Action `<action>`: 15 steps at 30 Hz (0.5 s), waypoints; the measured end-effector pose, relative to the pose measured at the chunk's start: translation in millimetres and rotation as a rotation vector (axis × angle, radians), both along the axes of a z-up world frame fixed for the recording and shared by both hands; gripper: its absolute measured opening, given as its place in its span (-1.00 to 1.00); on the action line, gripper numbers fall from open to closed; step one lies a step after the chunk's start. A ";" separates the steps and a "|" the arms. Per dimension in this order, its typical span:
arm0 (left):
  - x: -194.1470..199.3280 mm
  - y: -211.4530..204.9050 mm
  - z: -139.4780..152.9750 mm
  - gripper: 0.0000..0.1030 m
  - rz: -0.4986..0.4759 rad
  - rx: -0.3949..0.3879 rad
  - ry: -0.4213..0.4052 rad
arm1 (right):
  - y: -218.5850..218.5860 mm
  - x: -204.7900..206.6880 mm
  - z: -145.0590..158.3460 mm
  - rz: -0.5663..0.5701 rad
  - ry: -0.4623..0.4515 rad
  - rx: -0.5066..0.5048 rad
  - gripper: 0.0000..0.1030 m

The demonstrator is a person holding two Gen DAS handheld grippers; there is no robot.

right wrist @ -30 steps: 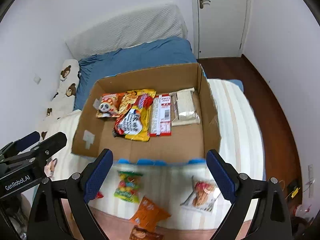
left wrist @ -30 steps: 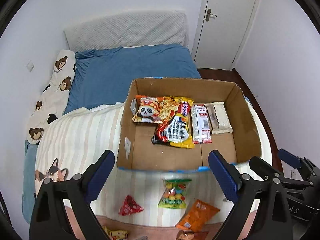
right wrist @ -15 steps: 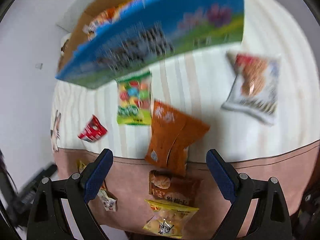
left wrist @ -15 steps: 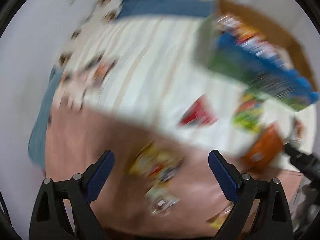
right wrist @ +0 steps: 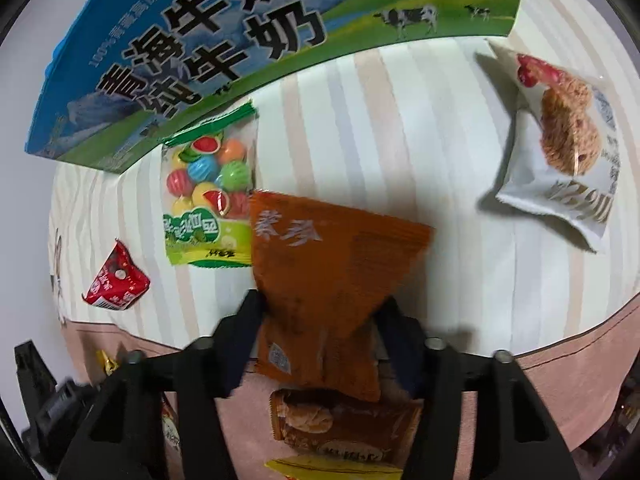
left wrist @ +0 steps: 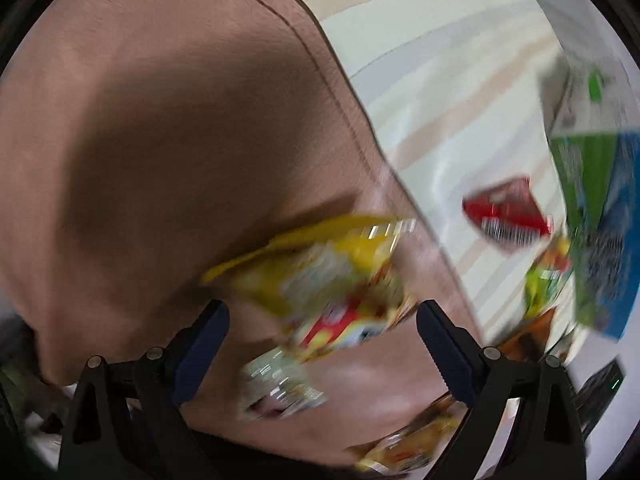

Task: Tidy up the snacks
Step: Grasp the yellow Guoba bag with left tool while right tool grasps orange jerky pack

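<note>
Orange snack packet (right wrist: 320,280) sits between the fingers (right wrist: 244,332) of the right gripper (right wrist: 320,336), which are pressed in against its lower sides; half a second ago the same fingers were spread wide above it, clear of the packet. The packet lies on the bed's striped cover (right wrist: 400,128), its lower end over the pink blanket edge (right wrist: 560,380).

Landmark: milk carton box (right wrist: 224,40), blue and green print facing the right camera. Places relative to it:
- Fruit candy bag (right wrist: 208,184) touching the box's lower edge, its right edge just under the orange packet's corner.
- Small red packet (right wrist: 116,280) below the box's left end, apart from the candy bag.
- White oat-cake packet (right wrist: 560,140) below the box's right end, well apart from the orange packet.
- Brown pastry packet (right wrist: 344,424) and a yellow packet (right wrist: 332,470) farthest from the box, on the pink blanket.

Left view is motion-blurred, as it was half a second ago, but is now closer to the blanket. Left gripper (left wrist: 320,320) has its fingers (left wrist: 200,340) spread wide, nothing between them touching. A yellow snack bag (left wrist: 332,280) lies on the pink blanket just ahead of them, larger in frame than before; a pale packet (left wrist: 280,384) lies beside it, too blurred to identify. The box has shifted to the far right edge of this view.
</note>
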State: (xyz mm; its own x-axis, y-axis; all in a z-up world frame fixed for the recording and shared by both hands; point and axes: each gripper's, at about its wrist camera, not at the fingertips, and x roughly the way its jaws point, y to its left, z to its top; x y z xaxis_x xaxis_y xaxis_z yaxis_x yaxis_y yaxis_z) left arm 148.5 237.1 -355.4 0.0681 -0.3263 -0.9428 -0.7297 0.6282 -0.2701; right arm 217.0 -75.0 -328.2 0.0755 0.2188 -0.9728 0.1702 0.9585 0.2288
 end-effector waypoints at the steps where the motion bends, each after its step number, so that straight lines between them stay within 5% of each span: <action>1: 4.9 0.0 -1.8 0.52 -0.003 0.007 -0.007 | -0.3 0.3 0.5 0.000 0.004 -0.001 0.05; 4: 25.6 -11.2 -0.2 0.45 -0.103 0.060 -0.039 | 5.2 2.6 5.2 0.051 0.012 -0.030 0.01; 11: 71.1 -79.0 9.1 0.43 -0.534 0.249 -0.120 | 34.5 9.4 5.0 0.261 0.055 -0.099 0.03; 15: 72.7 -86.6 6.2 0.47 -0.582 0.252 -0.110 | 42.5 9.2 2.8 0.232 0.060 -0.062 0.38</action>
